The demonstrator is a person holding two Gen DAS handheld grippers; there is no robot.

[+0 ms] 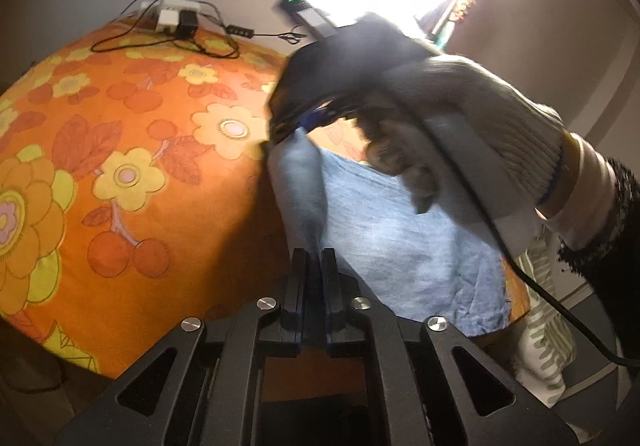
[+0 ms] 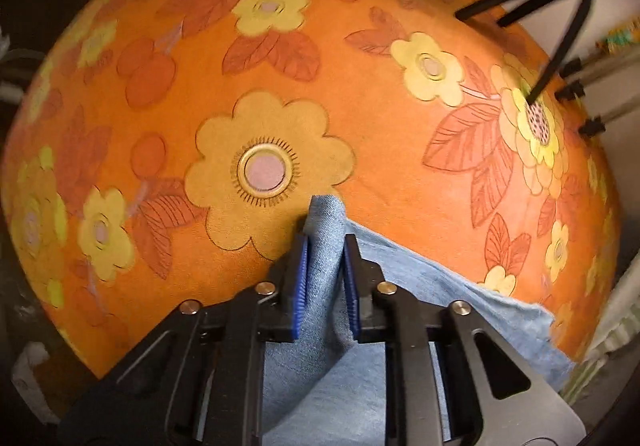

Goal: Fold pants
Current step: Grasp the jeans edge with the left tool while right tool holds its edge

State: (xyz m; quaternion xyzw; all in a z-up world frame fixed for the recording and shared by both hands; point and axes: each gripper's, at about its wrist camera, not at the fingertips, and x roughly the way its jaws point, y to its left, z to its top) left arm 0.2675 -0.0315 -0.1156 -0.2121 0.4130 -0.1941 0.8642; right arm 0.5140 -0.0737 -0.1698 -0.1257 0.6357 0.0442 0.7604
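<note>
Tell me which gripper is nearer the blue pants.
Right. The right gripper is shut on a fold of the blue pants; the left gripper is shut, with the pants ahead of its fingers, contact unclear.

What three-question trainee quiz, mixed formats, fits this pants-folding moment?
1. True or false: the left gripper is clamped on cloth.
2. What does the right gripper hold: A) a cable, B) a fold of the blue pants, C) nothing?
3. What covers the table under the pants?

Key: 1 false, its fingers are shut with nothing visible between them; 2 B; 3 an orange floral cloth.
</note>
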